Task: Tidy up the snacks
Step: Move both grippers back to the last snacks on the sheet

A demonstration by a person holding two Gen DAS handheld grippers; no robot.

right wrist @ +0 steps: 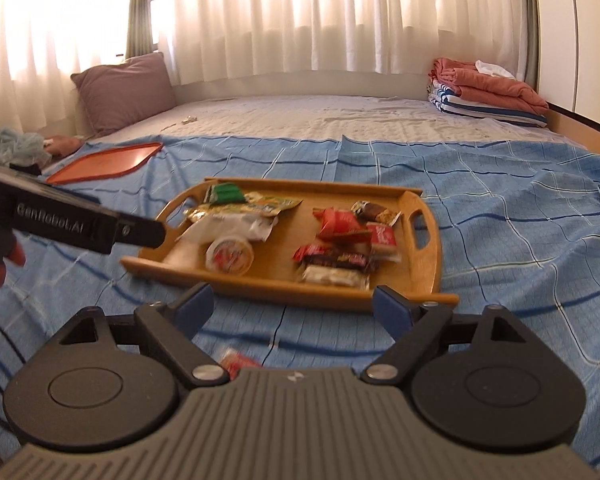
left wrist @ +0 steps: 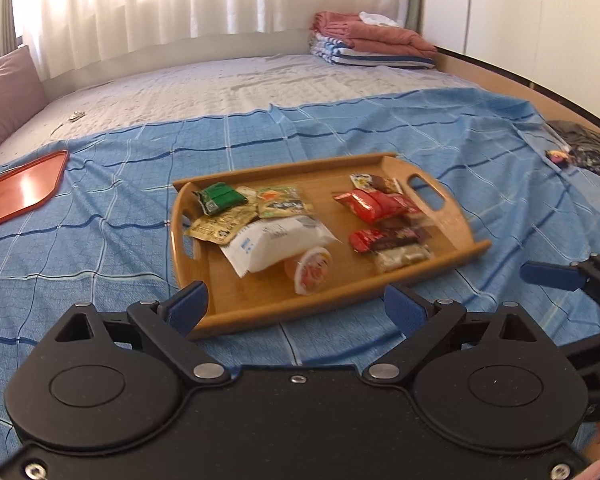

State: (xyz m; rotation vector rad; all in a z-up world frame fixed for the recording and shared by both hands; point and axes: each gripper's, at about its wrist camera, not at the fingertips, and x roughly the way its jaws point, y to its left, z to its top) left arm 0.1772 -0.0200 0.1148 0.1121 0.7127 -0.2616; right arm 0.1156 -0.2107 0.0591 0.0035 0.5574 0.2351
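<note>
The bed's blue sheet (left wrist: pixel 100 208) carries the wooden tray (left wrist: pixel 456 220) of sorted snacks. Left gripper (left wrist: pixel 296 304) and right gripper (right wrist: pixel 292 304) stand wide open, empty. One red snack (right wrist: pixel 236 360) lies loose on the sheet beneath the right gripper: it should be approached slowly.

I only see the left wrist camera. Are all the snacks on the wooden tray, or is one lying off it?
Observer: One is off. The right wrist view shows a red wrapper on the blue sheet, just below the right gripper and nearer the camera than the wooden tray.
Child: Is that gripper holding anything?
Observer: No. Its jaws stand open with nothing between them.
Child: What's beside the pillow?
Observer: A light blue cloth bundle lies left of the pillow, beyond the orange tray.
</note>
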